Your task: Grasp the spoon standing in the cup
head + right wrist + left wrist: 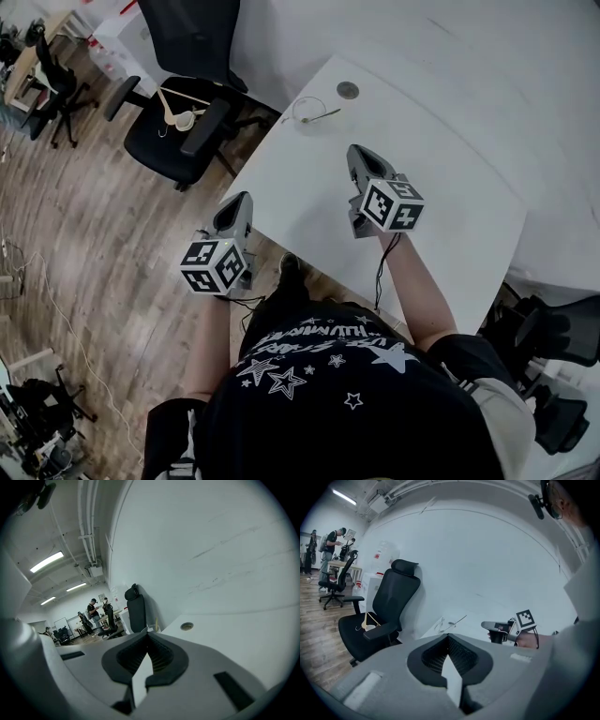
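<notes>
Facing the cup [302, 111] and spoon [322, 115] at the surface's [450, 187] far edge.
Left tongs [448, 638] and right tongs [147, 638] both pressed together, empty; unopened, they'd topple the cup.

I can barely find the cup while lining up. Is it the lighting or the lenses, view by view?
Head view: even, soft light and sharp, but the clear cup is faint against the white table. Left gripper view: strong fisheye bending, dark corners, cup small and far. Right gripper view: same fisheye, ceiling lights bright, cup just peeks over the right gripper.
</notes>
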The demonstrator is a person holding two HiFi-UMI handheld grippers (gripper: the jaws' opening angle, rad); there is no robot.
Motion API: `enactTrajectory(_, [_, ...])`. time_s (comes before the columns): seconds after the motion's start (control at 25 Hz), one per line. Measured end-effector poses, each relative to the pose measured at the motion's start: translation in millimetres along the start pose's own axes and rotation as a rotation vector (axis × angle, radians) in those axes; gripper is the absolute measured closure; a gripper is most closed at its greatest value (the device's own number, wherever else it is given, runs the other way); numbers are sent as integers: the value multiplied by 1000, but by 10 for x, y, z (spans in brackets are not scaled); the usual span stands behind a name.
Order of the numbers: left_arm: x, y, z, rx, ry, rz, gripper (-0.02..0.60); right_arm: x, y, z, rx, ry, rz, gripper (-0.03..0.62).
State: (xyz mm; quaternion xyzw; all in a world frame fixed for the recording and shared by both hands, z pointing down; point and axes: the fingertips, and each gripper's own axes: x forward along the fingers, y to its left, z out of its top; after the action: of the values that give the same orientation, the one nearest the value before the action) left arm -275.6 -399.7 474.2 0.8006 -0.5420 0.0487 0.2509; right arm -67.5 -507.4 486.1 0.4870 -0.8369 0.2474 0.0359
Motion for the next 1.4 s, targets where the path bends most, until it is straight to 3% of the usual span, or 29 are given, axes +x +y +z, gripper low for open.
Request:
enactTrajectory(0.2, [183,184,90,-3,11,-9,575,291,-34,42,10,6,-29,583])
enactTrajectory(0.68, [423,539,223,-10,17,6,575,812,-101,62,70,16,-74,482])
enactTrajectory(1.4, [574,709,365,-15,7,31,575,1151,-299,94,66,34,-158,534])
